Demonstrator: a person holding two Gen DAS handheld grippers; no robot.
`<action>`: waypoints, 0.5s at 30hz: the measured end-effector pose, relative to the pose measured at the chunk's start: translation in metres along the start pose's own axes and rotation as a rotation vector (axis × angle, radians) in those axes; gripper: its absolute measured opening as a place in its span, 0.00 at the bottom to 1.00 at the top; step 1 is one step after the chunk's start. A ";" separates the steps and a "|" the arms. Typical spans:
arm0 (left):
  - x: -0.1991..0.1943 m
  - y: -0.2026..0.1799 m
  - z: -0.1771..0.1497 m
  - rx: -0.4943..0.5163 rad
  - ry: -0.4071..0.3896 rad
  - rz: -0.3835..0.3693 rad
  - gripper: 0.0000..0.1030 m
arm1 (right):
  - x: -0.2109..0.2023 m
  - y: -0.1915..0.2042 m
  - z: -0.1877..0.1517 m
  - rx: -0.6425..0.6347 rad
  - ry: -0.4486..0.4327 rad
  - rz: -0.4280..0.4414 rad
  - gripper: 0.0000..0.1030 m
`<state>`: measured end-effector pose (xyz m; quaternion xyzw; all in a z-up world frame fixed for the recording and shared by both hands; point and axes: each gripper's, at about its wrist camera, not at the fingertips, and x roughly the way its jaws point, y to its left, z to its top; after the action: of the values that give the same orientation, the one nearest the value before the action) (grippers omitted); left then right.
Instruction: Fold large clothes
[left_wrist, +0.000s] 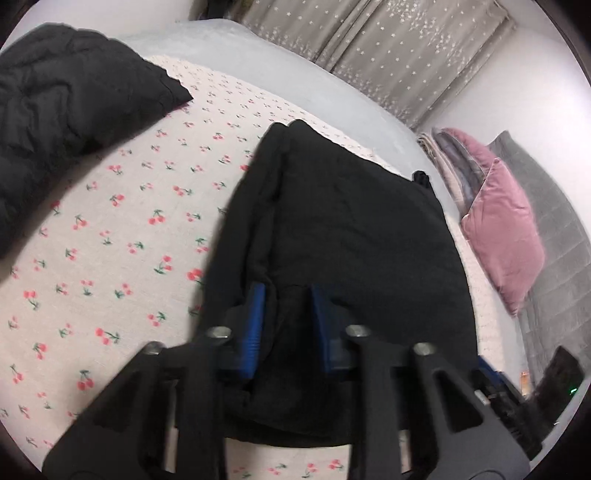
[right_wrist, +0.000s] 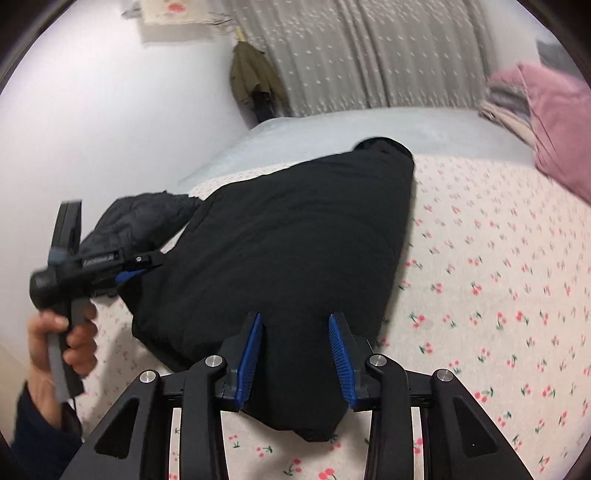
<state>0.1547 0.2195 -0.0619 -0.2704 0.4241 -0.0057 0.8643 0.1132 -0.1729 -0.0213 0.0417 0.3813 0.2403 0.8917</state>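
lying folded into a thick dark bundle on the cherry-print sheet (right_wrist: 498, 258), the black padded coat (right_wrist: 295, 240) is sitting across the middle of the bed, its narrow far end reaching toward the pale grey blanket (right_wrist: 314, 129). the right gripper (right_wrist: 295, 321) is hovering over the coat's near end with its blue pads spread and fabric showing between them, but the pads are not pressing on it. the left gripper (left_wrist: 288, 291) is working at the coat's side edge; in its own view a hump of black fabric is bulging up between the narrowly set pads, though blur is making it impossible to tell whether they are really pinching it.

the risks i am seeing: the padded layers are looking springy, so a loose pinch is likely letting the top layer slide off and the fold puff open. a lift by the left side alone is likely dragging the bundle sideways and skewing it. the second dark quilted garment (left_wrist: 66, 110) is lying just beside the coat and may be getting caught in a grab. the pink cushion (left_wrist: 502, 229) is sitting well apart and posing no trouble.
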 end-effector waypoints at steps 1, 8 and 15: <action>-0.002 -0.003 0.000 0.026 -0.018 0.018 0.20 | 0.000 0.008 -0.001 -0.017 0.011 -0.015 0.36; -0.065 -0.004 0.000 0.025 -0.208 0.039 0.00 | 0.018 0.029 -0.011 -0.157 0.071 -0.090 0.36; -0.028 0.033 -0.003 -0.054 -0.044 0.050 0.00 | 0.048 0.037 -0.023 -0.248 0.121 -0.108 0.36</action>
<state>0.1279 0.2529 -0.0583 -0.2830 0.4118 0.0332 0.8656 0.1114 -0.1205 -0.0595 -0.1040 0.4035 0.2391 0.8770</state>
